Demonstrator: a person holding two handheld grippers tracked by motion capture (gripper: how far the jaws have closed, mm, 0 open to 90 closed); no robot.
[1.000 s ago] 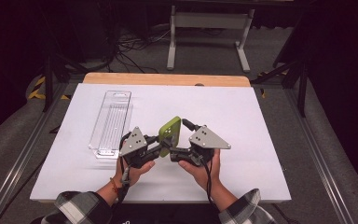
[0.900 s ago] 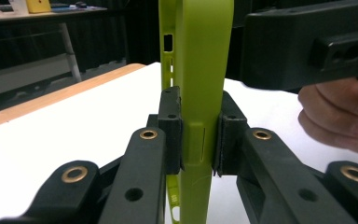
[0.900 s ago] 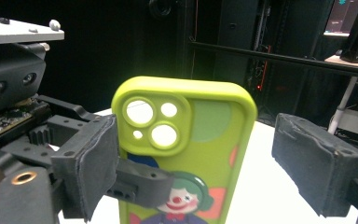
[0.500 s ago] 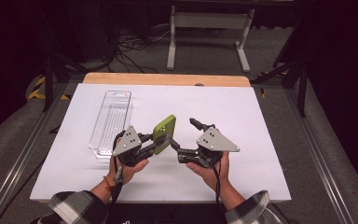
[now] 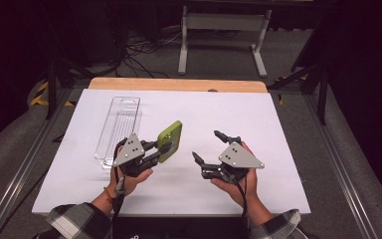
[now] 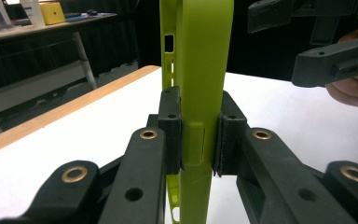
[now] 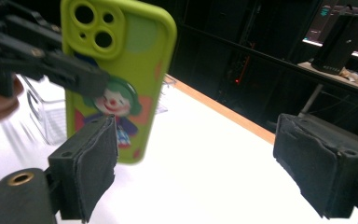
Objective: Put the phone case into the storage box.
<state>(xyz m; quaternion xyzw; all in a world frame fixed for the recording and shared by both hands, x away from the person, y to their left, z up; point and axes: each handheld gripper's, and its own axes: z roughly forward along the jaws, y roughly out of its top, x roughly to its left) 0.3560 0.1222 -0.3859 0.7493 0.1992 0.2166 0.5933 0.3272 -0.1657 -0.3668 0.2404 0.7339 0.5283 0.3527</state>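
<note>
In the high view the left gripper [image 5: 165,147] clamps a green phone case [image 5: 170,141] left of frame centre, raised above the white table [image 5: 278,129]; the right gripper [image 5: 208,148] sits apart at lower right, jaws spread and empty. The left gripper view shows the case edge-on between the pads. The right gripper view reveals its clown print and camera cutouts. A clear tray [image 5: 118,127] lies at upper left.

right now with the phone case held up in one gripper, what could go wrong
1. The left gripper clamps the green phone case only across its thin edges, above the table; soft sides could flex and it might slip and drop.
2. The right gripper is open and close by; moving back in could knock the case askew.
3. The clear tray sits just beyond the left hand, so a swing might bump it.
</note>
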